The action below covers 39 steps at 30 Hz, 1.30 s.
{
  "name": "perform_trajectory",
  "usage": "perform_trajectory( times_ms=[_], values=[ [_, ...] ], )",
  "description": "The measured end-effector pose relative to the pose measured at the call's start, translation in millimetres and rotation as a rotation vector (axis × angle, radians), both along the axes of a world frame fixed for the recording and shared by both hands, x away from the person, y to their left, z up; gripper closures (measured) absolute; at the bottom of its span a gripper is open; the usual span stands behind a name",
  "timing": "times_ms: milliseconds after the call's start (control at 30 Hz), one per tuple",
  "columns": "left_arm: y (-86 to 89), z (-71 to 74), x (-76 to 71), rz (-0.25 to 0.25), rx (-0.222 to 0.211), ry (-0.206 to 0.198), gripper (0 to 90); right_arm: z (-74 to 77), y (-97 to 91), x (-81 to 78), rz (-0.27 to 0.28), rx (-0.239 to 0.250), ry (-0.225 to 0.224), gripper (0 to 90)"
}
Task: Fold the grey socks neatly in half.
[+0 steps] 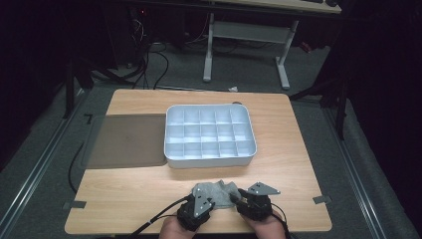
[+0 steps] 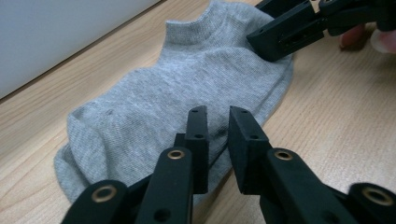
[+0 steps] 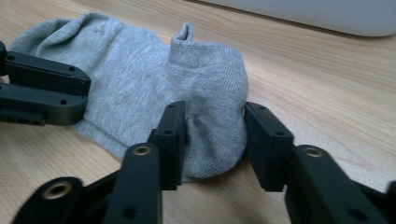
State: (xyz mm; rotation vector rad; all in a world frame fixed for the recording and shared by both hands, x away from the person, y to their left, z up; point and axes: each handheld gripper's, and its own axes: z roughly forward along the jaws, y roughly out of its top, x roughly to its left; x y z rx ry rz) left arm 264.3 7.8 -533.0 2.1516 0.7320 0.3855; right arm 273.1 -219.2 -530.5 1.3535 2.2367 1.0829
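The grey sock (image 1: 217, 191) lies flat at the near edge of the tabletop (image 1: 129, 184), just short of the white compartment tray (image 1: 209, 135). It looks light, limp and easily bunched, so a pinch at an edge suits it. The left tool (image 2: 218, 125) stands narrowly parted over one edge; the right tool (image 3: 215, 122) straddles the other end, spread, not yet pinching.

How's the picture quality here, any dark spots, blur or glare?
High view: table lit, surroundings nearly black, slightly soft. Left gripper view: sock sharp, nearest jaw parts blurred. Right gripper view: even light, soft shadow under the sock; no glare.
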Motion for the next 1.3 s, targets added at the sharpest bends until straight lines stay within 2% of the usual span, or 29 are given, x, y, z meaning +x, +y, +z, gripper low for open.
perform_trajectory(
  times_ms=[267, 433, 467, 500, 533, 567, 600, 633, 667, 733, 767, 867, 933, 1100, 1200, 1300],
  values=[
    [0.6, -0.3, 0.8, 0.004, -0.004, 0.005, 81.6, 0.4, -2.5, 0.1, 0.021, 0.04, 0.029, 81.7],
    [1.2, 0.4, 1.6, 0.001, -0.008, 0.017, 81.6, 5.6, -5.6, -2.5, 0.027, 0.084, 0.006, 82.7],
    [2.1, 1.2, 3.2, -0.007, -0.015, 0.034, 81.3, 6.7, -6.1, -2.9, 0.032, 0.091, 0.0, 82.8],
    [3.3, 3.3, 6.2, -0.018, -0.035, 0.069, 80.8, 7.5, -5.9, -3.4, 0.034, 0.089, -0.002, 82.7],
    [4.0, 5.0, 7.5, -0.021, -0.055, 0.08, 80.1, 7.6, -5.5, -3.9, 0.038, 0.083, -0.007, 82.7],
    [4.0, 5.0, 7.5, -0.021, -0.055, 0.08, 80.1, 7.6, -5.5, -3.9, 0.038, 0.083, -0.007, 82.7],
    [4.0, 11.0, 10.1, -0.007, -0.092, 0.07, 80.2, 6.9, -4.5, -4.4, 0.047, 0.082, -0.004, 82.7],
    [4.0, 11.0, 10.1, -0.007, -0.092, 0.07, 80.2, 6.9, -4.5, -4.4, 0.047, 0.082, -0.004, 82.7],
    [-0.3, 14.3, 14.5, 0.019, -0.082, 0.049, 80.4, 6.8, -3.2, -4.9, 0.052, 0.08, -0.001, 82.7],
    [-5.6, 13.4, 21.9, 0.051, -0.052, 0.065, 81.9, 6.8, -2.3, -4.9, 0.06, 0.081, -0.006, 82.7],
    [-5.6, 13.4, 21.9, 0.051, -0.052, 0.065, 83.3, 6.8, -2.3, -4.9, 0.06, 0.081, -0.006, 82.7],
    [-13.4, 7.8, 26.7, 0.07, 0.019, 0.064, 87.1, 8.0, -2.2, -5.9, 0.065, 0.083, -0.013, 82.7],
    [-15.4, 4.9, 24.1, 0.073, 0.028, 0.036, 87.6, 9.7, -3.0, -6.3, 0.066, 0.094, -0.019, 82.9],
    [-19.9, 4.2, 23.2, 0.081, 0.044, 0.011, 88.0, 21.7, 0.4, -7.2, 0.081, 0.144, -0.054, 83.3],
    [-24.1, 4.6, 23.4, 0.082, 0.057, 0.003, 88.1, 31.8, 7.8, -9.4, 0.101, 0.148, -0.089, 83.6],
    [-25.6, 4.2, 24.0, 0.084, 0.051, 0.005, 88.1, 36.4, 15.2, -9.3, 0.109, 0.141, -0.107, 83.6]
  ],
)
